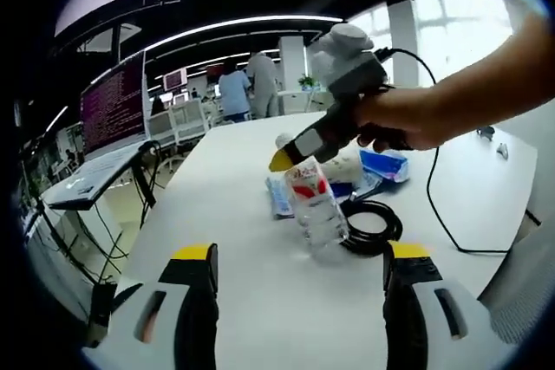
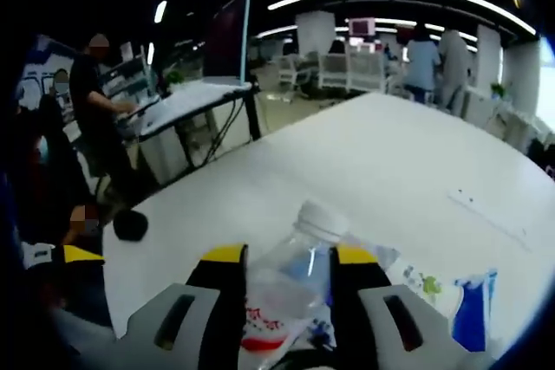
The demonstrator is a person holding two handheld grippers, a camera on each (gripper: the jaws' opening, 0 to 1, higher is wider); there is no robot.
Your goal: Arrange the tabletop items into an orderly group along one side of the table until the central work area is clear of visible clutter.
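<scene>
A clear plastic water bottle [image 1: 317,210] with a red-and-white label stands mid-table, leaning slightly. My right gripper [image 1: 290,162], held by a hand, comes in from the right and grips the bottle's top. In the right gripper view the bottle [image 2: 286,288] sits between the yellow-tipped jaws of the right gripper [image 2: 290,257], white cap poking out beyond them. My left gripper [image 1: 299,256] stands open low over the near table, nothing between its fingers, short of the bottle. Blue packets [image 1: 386,163] lie behind the bottle, and another blue packet [image 2: 473,309] lies at the right.
A coiled black cable [image 1: 375,230] lies right beside the bottle, its lead trailing off to the right. The white table [image 1: 225,214] stretches bare on the left and far side. A small black round thing [image 2: 130,224] sits near the table edge. People stand at desks beyond.
</scene>
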